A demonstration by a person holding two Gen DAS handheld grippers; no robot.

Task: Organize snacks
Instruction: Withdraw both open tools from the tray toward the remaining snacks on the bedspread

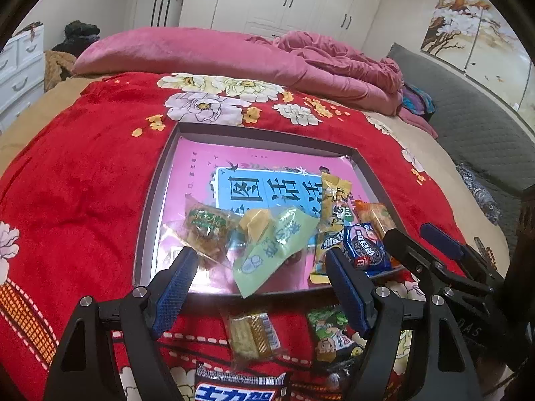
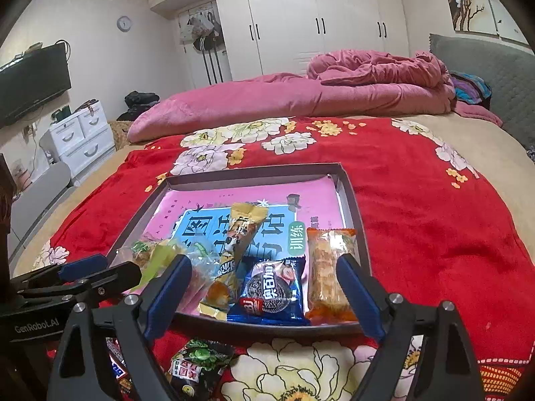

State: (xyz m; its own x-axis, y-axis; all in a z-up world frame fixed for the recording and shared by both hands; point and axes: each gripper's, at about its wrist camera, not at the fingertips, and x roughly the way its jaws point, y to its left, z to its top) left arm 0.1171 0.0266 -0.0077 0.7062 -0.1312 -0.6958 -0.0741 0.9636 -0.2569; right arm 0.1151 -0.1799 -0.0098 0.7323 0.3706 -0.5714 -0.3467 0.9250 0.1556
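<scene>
A shallow grey tray (image 1: 157, 180) with a pink and blue bottom lies on the red flowered blanket; it also shows in the right wrist view (image 2: 354, 207). In it lie a pale green packet (image 1: 274, 250), a clear brown pastry packet (image 1: 204, 230), a yellow stick packet (image 1: 332, 214), a blue Oreo packet (image 2: 272, 289) and an orange packet (image 2: 329, 270). My left gripper (image 1: 260, 274) is open and empty over the tray's near edge. My right gripper (image 2: 264, 284) is open and empty above the Oreo packet. On the blanket in front lie a cracker packet (image 1: 254, 334), a green-black packet (image 1: 334, 334) and a Snickers bar (image 1: 240, 387).
A pink quilt (image 2: 301, 97) is piled at the far side of the bed. A grey headboard (image 2: 495, 67) stands on the right, white wardrobes (image 2: 317, 16) behind, and a white drawer unit (image 2: 83, 137) and TV (image 2: 33, 80) on the left.
</scene>
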